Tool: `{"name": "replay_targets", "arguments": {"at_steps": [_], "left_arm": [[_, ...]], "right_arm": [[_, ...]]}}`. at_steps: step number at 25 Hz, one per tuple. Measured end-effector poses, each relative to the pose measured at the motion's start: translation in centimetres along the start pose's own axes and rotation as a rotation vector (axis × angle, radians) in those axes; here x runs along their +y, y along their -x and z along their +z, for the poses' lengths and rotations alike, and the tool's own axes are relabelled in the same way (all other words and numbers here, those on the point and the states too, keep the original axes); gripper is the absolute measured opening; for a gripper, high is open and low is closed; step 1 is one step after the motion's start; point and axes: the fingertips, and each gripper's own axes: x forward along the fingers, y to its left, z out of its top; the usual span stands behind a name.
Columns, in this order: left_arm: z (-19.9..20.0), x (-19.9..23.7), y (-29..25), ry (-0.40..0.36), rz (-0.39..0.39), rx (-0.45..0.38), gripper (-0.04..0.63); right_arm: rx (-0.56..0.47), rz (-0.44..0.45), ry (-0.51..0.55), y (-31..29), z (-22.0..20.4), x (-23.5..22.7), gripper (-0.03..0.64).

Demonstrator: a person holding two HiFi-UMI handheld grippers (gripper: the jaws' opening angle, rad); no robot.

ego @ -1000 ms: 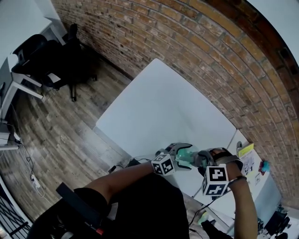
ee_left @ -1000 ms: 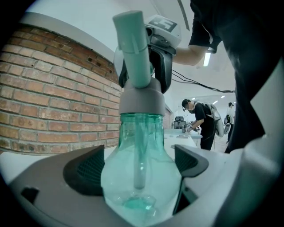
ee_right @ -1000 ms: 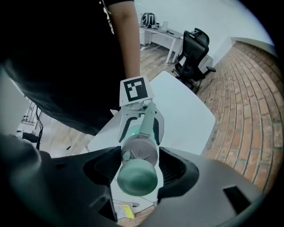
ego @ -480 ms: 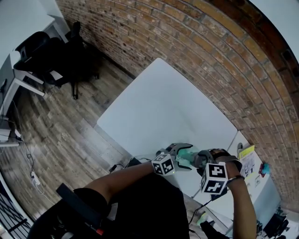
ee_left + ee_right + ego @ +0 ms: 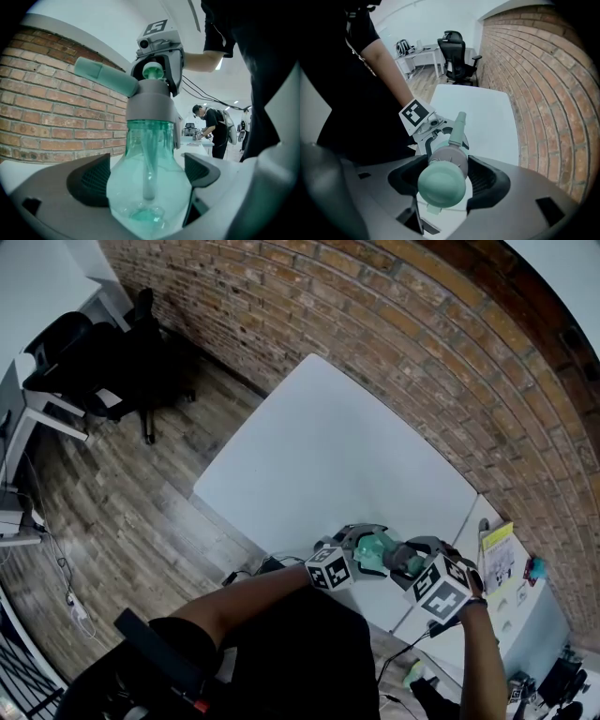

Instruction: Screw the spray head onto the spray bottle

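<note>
The spray bottle [image 5: 373,555] is over the white surface [image 5: 328,456], at about 5 o'clock on it near the person's edge, with a gripper on each side. The left gripper [image 5: 359,546] comes in from 9 o'clock and the right gripper [image 5: 405,557] from 3 o'clock. Their marker cubes [image 5: 328,570] face the camera.

In the left gripper view the clear teal spray bottle [image 5: 150,154] stands upright between the two fingers [image 5: 91,180]. They are clenched on its rounded body, one at 9 o'clock and one at 3 o'clock. The grey spray head [image 5: 149,101] sits on the bottle's neck, and its pale green nozzle [image 5: 105,77] points toward 10 o'clock. The right gripper [image 5: 157,51] is directly above the spray head, at 12 o'clock.

The right gripper view looks straight down onto the spray head [image 5: 449,161]. Its round green top [image 5: 441,185] is nearest the camera and its nozzle [image 5: 458,127] points to 12 o'clock. The right gripper's fingers [image 5: 485,178] grasp the grey collar from both sides. The left gripper [image 5: 426,124] shows beyond it at 11 o'clock, over the surface [image 5: 487,117].

A brick wall [image 5: 422,343] runs along the far side of the surface. A black office chair [image 5: 122,352] stands on the wooden floor [image 5: 122,484] at 10 o'clock.
</note>
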Motion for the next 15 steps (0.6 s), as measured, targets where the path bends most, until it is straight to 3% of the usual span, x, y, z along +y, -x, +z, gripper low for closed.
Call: {"name": "replay_targets", "arguments": {"at_steps": [7, 15], "left_arm": [[-0.2, 0.1, -0.1, -0.010, 0.002, -0.005, 0.491], [0.0, 0.0, -0.1, -0.001, -0.003, -0.011, 0.491]], "right_arm": [[-0.095, -0.046, -0.247, 0.1, 0.0, -0.6, 0.268], [-0.117, -0.111, -0.470, 0.2, -0.3, -1.2, 0.270]]}}
